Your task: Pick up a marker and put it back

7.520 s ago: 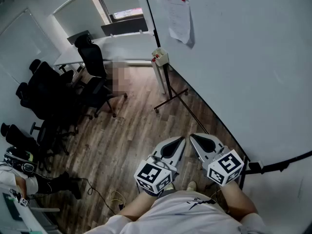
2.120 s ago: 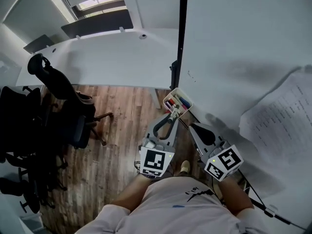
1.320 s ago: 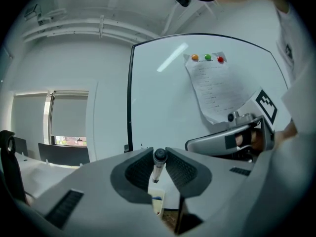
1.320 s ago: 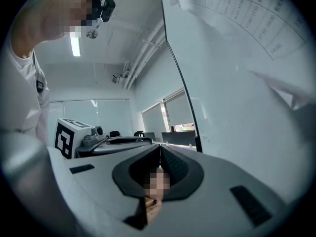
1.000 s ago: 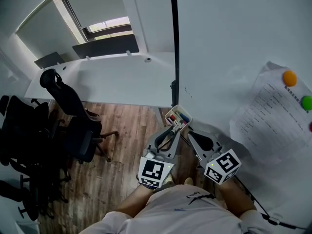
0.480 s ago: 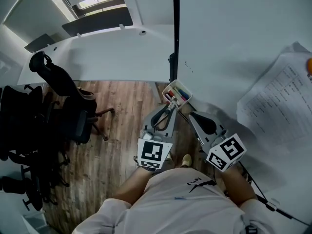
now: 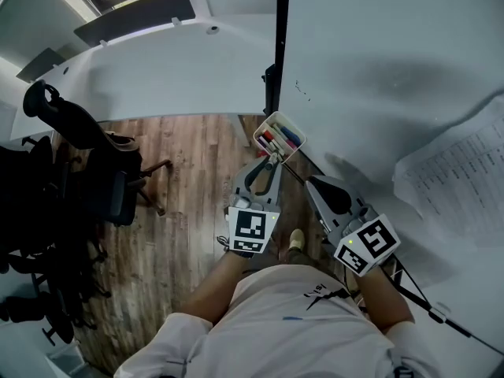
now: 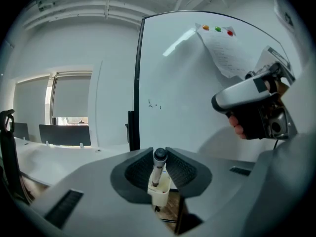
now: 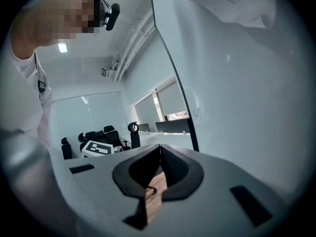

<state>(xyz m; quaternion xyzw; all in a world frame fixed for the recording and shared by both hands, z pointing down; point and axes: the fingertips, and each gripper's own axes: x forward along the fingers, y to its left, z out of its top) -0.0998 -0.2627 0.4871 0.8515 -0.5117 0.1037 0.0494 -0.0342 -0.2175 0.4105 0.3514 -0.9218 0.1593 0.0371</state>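
Note:
My left gripper (image 8: pixel 159 158) is shut on a marker (image 8: pixel 158 168) with a grey cap, held upright between the ribbed pads. Directly behind it, the small white marker tray (image 8: pixel 160 195) hangs on the whiteboard stand. From the head view, the left gripper (image 7: pixel 272 163) sits just short of the tray (image 7: pixel 293 150), which holds several coloured markers. My right gripper (image 7: pixel 313 182) hovers to the right of the left one, beside the whiteboard (image 7: pixel 378 61). Its jaws (image 9: pixel 160 151) are shut and hold nothing.
A black stand post (image 7: pixel 276 46) runs up the whiteboard's left edge. A printed sheet (image 7: pixel 465 179) hangs on the board at right. A long white desk (image 7: pixel 157 69) and black office chairs (image 7: pixel 71 164) stand to the left on the wood floor (image 7: pixel 189 203).
The head view has tilted and shifted. The left gripper keeps the marker in its jaws close to the tray. The right gripper stays shut beside it.

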